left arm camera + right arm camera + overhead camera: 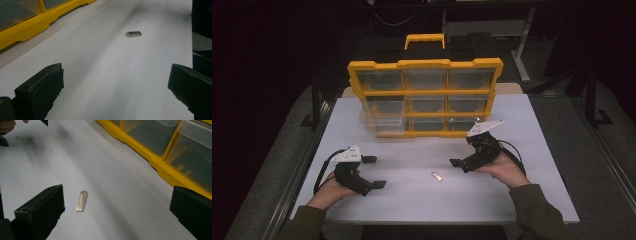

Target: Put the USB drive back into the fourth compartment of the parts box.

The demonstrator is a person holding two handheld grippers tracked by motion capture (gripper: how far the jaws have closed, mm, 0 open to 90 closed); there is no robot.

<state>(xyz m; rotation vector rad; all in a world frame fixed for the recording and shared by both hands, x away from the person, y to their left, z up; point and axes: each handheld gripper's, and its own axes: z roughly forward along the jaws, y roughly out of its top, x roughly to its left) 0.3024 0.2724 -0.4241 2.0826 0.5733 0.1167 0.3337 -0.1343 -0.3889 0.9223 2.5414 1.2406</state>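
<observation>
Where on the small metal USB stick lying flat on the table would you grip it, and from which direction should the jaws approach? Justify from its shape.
Grip the USB stick across its narrow width, on the two long edges near mid-length. It lies flat on the white table and is thin, so come from above. The right gripper, jaws open, looks nearer.

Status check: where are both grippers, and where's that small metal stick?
Left gripper and right gripper open, holding nothing. Metal stick flat on white table between them, nearer right. Nothing in the way; one drawer of yellow organizer pulled out.

no legible text, labels or numbers
</observation>
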